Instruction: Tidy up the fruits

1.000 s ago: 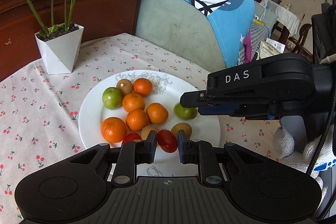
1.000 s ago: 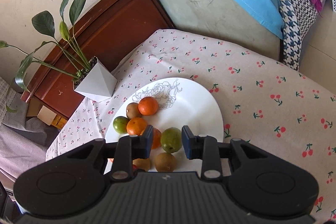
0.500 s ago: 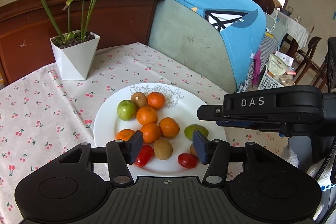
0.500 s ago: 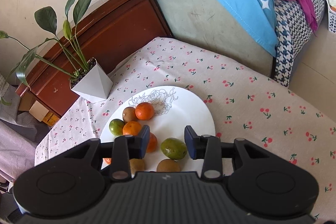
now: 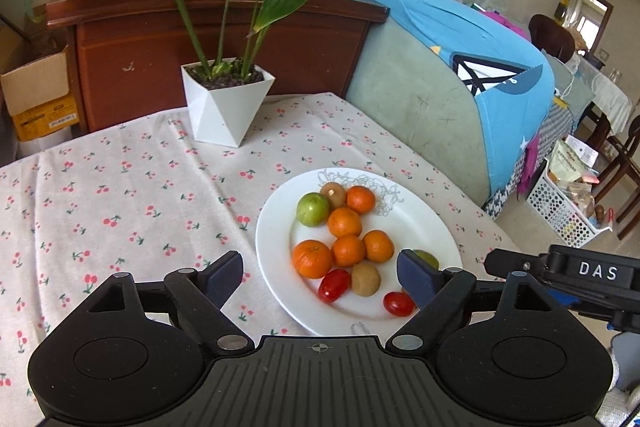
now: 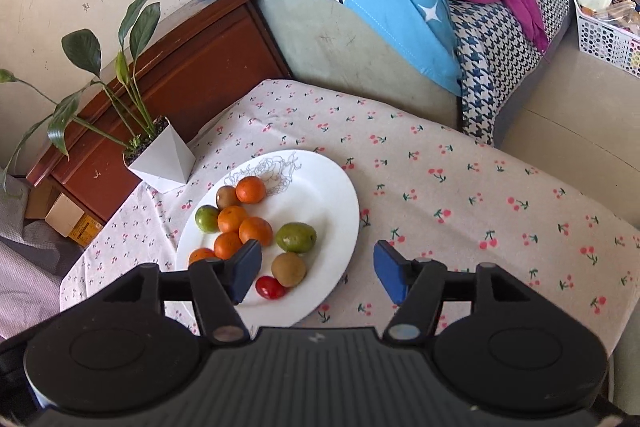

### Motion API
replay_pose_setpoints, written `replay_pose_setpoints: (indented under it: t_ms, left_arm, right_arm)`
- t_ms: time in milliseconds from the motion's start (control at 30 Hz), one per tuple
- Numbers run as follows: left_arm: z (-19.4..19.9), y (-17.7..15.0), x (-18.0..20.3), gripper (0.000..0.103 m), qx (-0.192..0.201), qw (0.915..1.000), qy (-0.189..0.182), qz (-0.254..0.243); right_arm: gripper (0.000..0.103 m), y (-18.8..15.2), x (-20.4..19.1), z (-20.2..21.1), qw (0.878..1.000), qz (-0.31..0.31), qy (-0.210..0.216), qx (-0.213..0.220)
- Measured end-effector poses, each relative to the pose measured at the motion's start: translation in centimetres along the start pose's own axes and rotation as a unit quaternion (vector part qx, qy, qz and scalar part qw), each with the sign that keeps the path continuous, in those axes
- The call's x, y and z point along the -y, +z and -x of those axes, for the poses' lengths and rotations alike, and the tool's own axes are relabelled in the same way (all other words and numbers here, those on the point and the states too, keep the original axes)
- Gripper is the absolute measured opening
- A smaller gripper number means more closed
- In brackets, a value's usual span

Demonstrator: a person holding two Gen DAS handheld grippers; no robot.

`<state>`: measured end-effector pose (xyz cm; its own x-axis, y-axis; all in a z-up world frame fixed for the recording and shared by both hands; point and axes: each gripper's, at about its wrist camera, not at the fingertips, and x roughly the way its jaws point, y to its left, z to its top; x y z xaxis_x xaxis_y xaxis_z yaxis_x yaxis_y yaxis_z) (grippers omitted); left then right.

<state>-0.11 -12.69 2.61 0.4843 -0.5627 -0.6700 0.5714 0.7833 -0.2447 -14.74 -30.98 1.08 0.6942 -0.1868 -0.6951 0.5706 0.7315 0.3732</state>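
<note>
Soft daylight is filling both views evenly, and the white plate [image 5: 424, 223] is glowing brightly without harsh glare. Faint shadows are sitting under the fruit. Fisheye distortion is bending the room's edges, and dark vignetting is cutting the corners. Focus is holding sharp in the middle, softening slightly toward the edges.

The left gripper's right finger [image 5: 418, 279] is covering most of the green fruit [image 5: 428, 259]. The right gripper's left finger [image 6: 246, 269] is hiding part of an orange [image 6: 201, 255]. The plate's [image 5: 440, 227] near rim is disappearing behind both gripper bodies.
</note>
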Motion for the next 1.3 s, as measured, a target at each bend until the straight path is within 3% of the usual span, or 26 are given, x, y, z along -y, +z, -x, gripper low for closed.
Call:
replay_pose_setpoints:
  t_ms: [267, 567, 1300]
  left_arm:
    - [1.5, -1.5, 0.0, 0.093, -0.002, 0.9997, 0.023, 0.005]
    - [2.4, -3.5, 0.3, 0.095, -0.009, 0.9955, 0.093, -0.016]
    - [0.7, -4.3, 0.2, 0.096, -0.044, 0.9855, 0.163, -0.021]
  right_arm:
    - [0.081, -2.9, -1.7, 1.7, 0.997, 0.068, -0.033, 0.017]
    - [0.083, -4.8, -2.2, 1.5, 0.996, 0.078, -0.05, 0.005]
    - [0.089, -5.6, -3.1, -0.4, 0.994, 0.077, -0.077, -0.017]
